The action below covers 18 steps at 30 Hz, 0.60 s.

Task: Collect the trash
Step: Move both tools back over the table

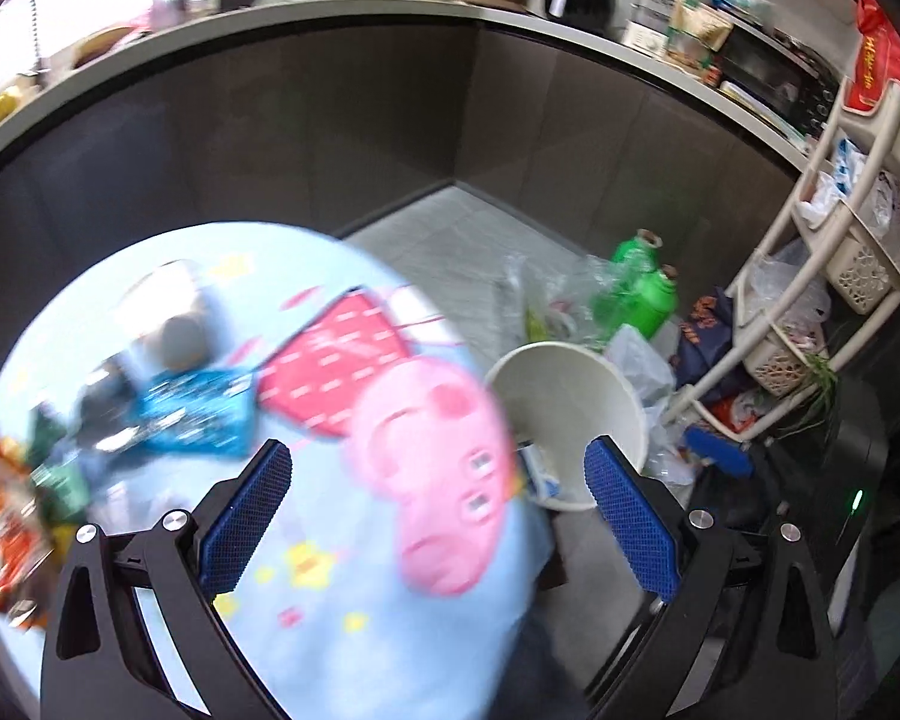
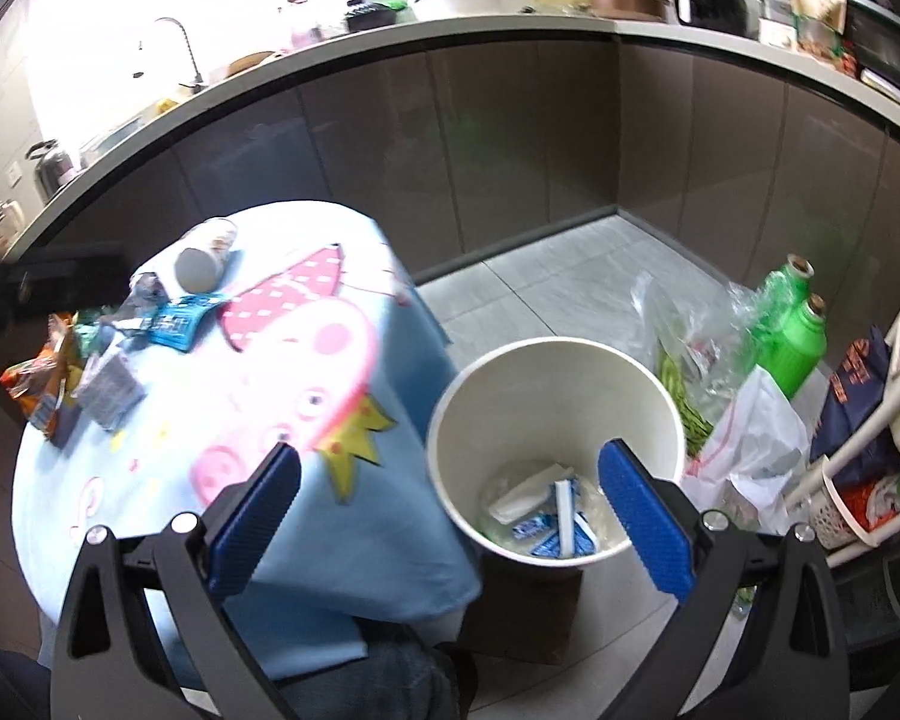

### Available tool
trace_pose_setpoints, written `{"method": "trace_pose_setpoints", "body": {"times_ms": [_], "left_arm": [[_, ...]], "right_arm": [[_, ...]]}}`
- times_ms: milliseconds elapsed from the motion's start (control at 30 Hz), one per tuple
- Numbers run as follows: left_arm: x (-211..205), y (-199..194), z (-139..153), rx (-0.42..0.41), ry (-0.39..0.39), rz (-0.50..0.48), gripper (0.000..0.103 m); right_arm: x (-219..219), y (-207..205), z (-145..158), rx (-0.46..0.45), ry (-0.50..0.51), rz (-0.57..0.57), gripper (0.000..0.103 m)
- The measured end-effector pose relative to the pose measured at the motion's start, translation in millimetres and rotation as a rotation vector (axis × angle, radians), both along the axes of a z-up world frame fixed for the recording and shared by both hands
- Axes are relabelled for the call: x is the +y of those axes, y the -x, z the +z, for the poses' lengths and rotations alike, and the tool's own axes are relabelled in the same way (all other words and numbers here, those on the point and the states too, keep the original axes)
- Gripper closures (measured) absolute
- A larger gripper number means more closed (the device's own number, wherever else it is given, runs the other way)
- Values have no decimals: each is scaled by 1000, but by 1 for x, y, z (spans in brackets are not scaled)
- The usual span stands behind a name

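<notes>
A white bin [image 2: 555, 372] stands on the floor to the right of a small round table [image 2: 222, 516] covered by a light-blue cartoon cloth. Inside the bin lie blue-and-white wrappers [image 2: 555, 525]. On the table's far left sit trash items: a blue wrapper [image 2: 180, 319], an orange snack bag [image 2: 39, 378], a grey packet [image 2: 109, 391] and a tipped paper cup [image 2: 201, 261]. My right gripper [image 2: 450, 504] is open above the bin's near rim, holding nothing. My left gripper [image 1: 438, 507] is open over the table's right side, with the bin [image 1: 570, 414] just beyond; the blue wrapper [image 1: 195, 411] lies left of it.
A curved dark cabinet front with a light counter [image 2: 510, 24] rings the area. Green bottles [image 2: 795, 330] and plastic bags [image 2: 744, 450] lie on the floor right of the bin. A cream basket rack [image 1: 834, 252] stands far right. A person's dark trouser leg [image 2: 384, 678] shows under the table.
</notes>
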<state>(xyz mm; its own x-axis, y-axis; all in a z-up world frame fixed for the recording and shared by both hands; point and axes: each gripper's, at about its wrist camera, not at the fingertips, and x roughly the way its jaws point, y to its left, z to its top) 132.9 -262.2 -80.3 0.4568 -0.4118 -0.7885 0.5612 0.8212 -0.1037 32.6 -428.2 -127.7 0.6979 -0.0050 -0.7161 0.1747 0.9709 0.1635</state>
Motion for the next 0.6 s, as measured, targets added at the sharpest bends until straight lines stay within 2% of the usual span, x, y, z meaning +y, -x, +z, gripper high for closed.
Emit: {"method": "trace_pose_setpoints", "body": {"times_ms": [300,467,500,600], "left_arm": [[127,15,-9,-13,-19,187,11],[172,5,-23,48,0,249,31],[178,3,-28,63,3,256,32],[191,-4,-39,99,11,273,38]], "right_arm": [[58,-20,9,0,12,126,3],[94,-33,12,-3,0,212,4],[103,-36,12,1,-2,234,4],[130,-47,10,23,-2,299,17]]}}
